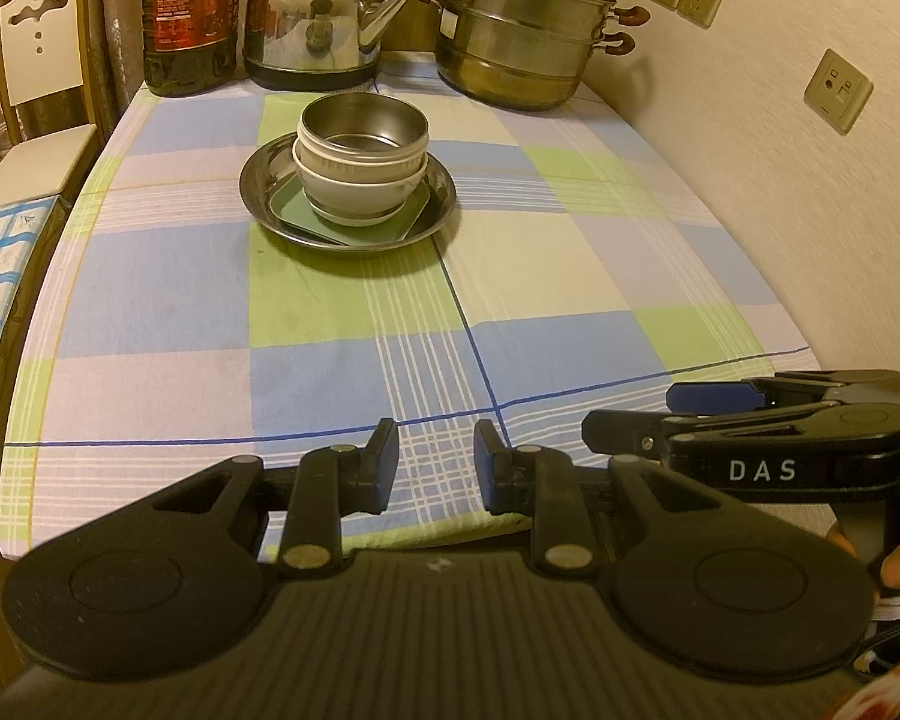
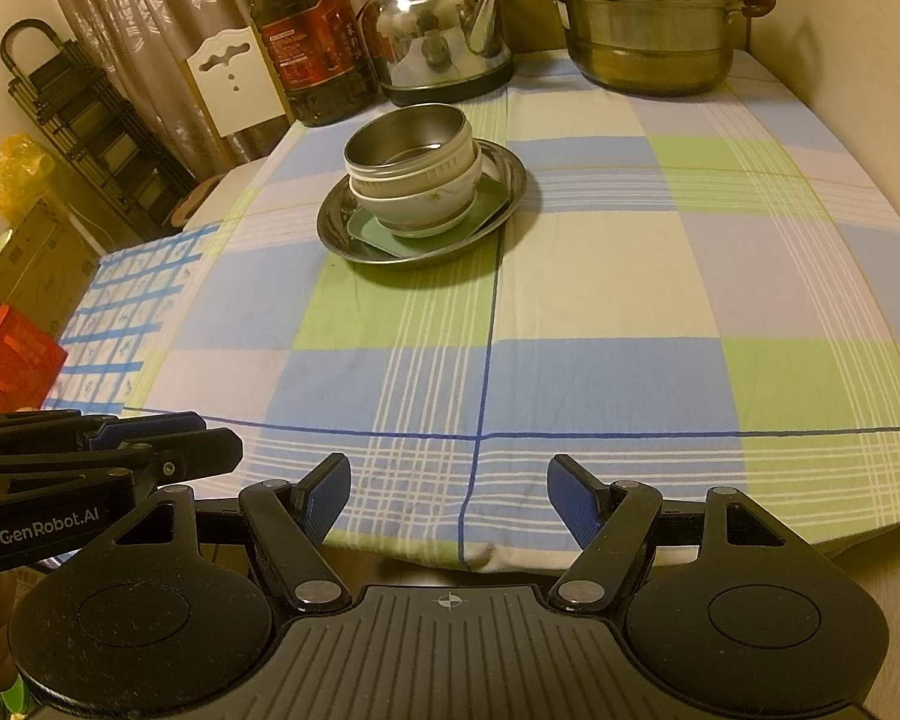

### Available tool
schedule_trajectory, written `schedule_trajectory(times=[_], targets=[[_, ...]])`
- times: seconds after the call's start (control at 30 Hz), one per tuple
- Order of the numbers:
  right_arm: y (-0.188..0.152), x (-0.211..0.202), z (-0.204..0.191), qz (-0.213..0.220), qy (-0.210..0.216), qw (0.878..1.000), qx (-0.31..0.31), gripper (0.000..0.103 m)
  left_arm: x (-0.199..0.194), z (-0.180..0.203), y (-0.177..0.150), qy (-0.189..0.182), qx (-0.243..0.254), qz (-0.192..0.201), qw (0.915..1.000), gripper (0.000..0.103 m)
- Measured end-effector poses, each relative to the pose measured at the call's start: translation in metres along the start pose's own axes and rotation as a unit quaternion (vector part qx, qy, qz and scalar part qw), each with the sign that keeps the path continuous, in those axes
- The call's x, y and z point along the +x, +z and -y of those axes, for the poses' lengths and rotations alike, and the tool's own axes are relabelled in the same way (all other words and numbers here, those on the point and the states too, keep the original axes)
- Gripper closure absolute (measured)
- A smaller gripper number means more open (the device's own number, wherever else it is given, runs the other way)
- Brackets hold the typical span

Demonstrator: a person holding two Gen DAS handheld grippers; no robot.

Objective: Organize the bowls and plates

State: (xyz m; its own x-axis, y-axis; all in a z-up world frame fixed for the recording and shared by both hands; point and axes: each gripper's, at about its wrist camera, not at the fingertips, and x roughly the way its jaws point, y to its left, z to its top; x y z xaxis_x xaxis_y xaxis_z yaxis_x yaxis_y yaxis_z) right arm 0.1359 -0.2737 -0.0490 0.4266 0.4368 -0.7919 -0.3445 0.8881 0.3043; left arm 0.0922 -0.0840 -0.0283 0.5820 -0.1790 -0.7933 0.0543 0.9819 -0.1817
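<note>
The checked tablecloth covers the table. Toward its far end, on a steel plate, sit a green dish, a white bowl and a steel bowl, stacked. Both grippers tilt downward over the near edge, side by side: the right gripper gapes wide, the left gripper stands narrowly parted, both empty.

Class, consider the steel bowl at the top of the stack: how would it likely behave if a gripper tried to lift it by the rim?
The steel bowl looks thin-walled, so probably light and rigid. Its shiny surface may slip between pads. It sits nested in a white bowl, so a tilted pull could drag or tip the stack on the round metal plate.
</note>
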Motion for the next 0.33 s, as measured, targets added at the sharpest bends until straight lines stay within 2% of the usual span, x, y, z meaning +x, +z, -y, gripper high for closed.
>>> schedule_trajectory(times=[0.33], targets=[[0.0002,-0.0004,0.0002,0.000,0.001,1.000,0.000,0.031,-0.0001,0.0027,0.0021,0.001,0.002,0.001,1.0000,0.079]])
